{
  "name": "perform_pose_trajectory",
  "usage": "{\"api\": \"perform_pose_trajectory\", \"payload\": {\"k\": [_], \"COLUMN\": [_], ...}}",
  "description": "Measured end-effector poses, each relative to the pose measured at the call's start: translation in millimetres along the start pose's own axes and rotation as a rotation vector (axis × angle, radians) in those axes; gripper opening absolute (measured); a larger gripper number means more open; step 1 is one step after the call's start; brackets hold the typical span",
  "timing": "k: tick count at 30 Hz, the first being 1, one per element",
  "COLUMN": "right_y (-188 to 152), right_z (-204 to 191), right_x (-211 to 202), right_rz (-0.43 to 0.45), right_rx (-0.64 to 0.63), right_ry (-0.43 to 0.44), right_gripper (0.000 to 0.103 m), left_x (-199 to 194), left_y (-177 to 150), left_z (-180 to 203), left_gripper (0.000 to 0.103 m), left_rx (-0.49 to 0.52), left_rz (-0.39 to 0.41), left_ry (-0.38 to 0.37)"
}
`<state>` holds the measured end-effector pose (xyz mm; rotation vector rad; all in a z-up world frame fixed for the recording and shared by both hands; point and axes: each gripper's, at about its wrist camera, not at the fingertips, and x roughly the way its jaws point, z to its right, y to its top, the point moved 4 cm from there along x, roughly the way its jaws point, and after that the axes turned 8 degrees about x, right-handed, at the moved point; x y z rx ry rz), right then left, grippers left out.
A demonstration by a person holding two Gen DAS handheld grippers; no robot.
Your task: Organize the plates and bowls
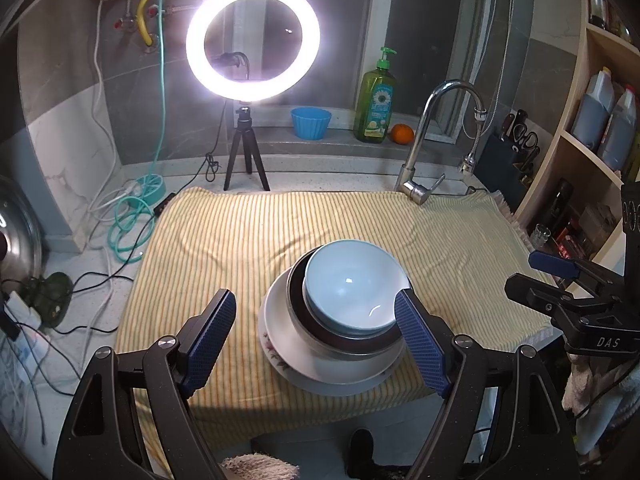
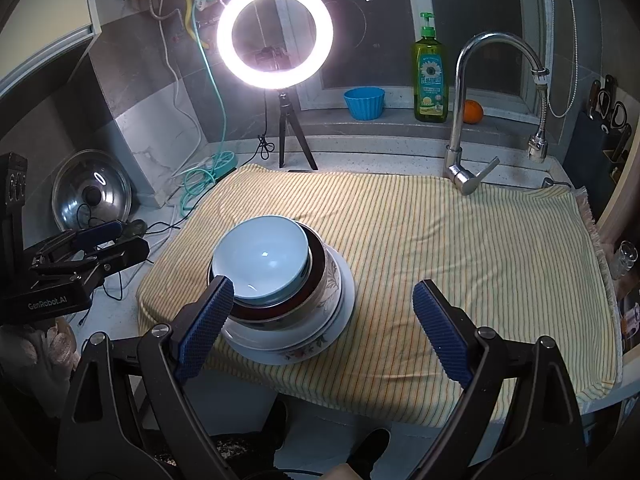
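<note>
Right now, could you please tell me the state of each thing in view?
Blue bowl: empty, nested on top of the stack.
Dark bowl: nested under it.
Plate: bottom of the stack, on the cloth.
Left gripper: open, empty.
Right gripper: open, empty.
Ring light: on.
Faucet: no water seen.

Each claw (image 1: 316, 338) (image 2: 324, 330) is black, with bumpy blue pads (image 1: 212, 338), silver screws and white letters.
</note>
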<state>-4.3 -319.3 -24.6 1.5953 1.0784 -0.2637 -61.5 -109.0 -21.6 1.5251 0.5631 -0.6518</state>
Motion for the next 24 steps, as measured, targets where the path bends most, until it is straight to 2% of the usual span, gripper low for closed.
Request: {"api": "perform_pose_trajectory", "payload": {"k": [19, 24], "right_y": [-1.7, -1.3], "right_z": [1.8, 1.1], "right_x": [9.8, 10.7], "right_rz": [-0.023, -0.026], "right_rx": [-0.005, -0.006], "right_ry": [-0.013, -0.021], "right_gripper": [0.093, 0.093], "left_x": [1.0, 0.0], "left_y": [1.1, 2.1], "left_z": [-3.0, -2.2], "left_gripper": [0.082, 0.082], "left_rx": [-0.006, 0.004], "left_rz": [-0.009, 0.016], "left_ry": [0.027, 0.029]}}
